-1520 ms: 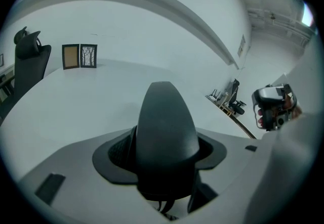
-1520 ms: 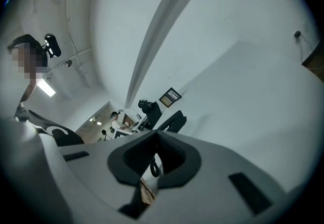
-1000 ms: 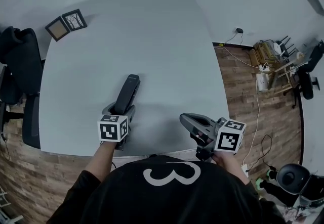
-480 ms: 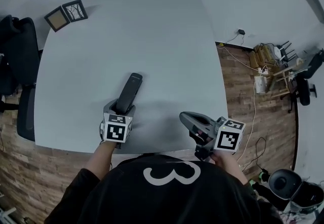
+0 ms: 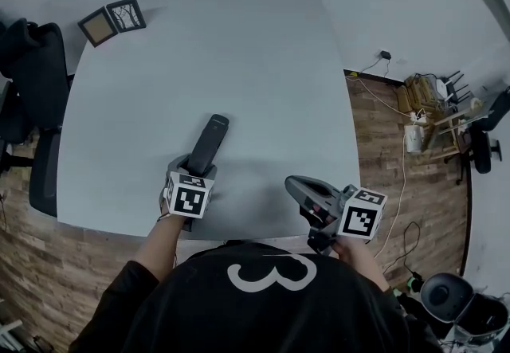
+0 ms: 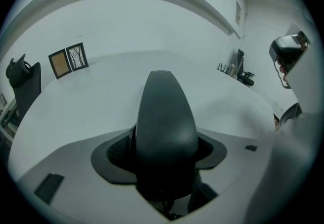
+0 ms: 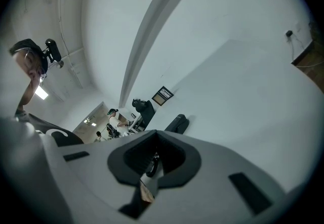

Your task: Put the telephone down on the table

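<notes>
From the head view, the telephone (image 5: 209,143), a dark slim handset, lies lengthwise in the left gripper (image 5: 198,171) over the near part of the grey counter (image 5: 239,56), its far end pointing away from the person and its near end buried between the jaws. Whether the far tip touches the counter cannot be told from here. The right gripper (image 5: 296,184) hangs over the counter's near edge, well to the right of the telephone, its jaws narrowed to a point. Two small picture frames (image 5: 112,20) lie at the counter's far left corner, and a black chair (image 5: 30,104) stands beside its left side on the wooden floor (image 5: 398,152). In the left gripper view, the telephone (image 6: 164,122) fills the middle, rising out of the left gripper (image 6: 163,151) whose jaws stand wide and press on both of its sides; past it are the counter (image 6: 101,101), the picture frames (image 6: 68,60) and the chair (image 6: 23,74). In the right gripper view, the right gripper (image 7: 154,160) has its jaws drawn together with nothing held between them; beyond them the telephone (image 7: 176,123) shows low over the counter (image 7: 243,91), with a picture frame (image 7: 162,95) and the chair (image 7: 144,107) further off.
</notes>
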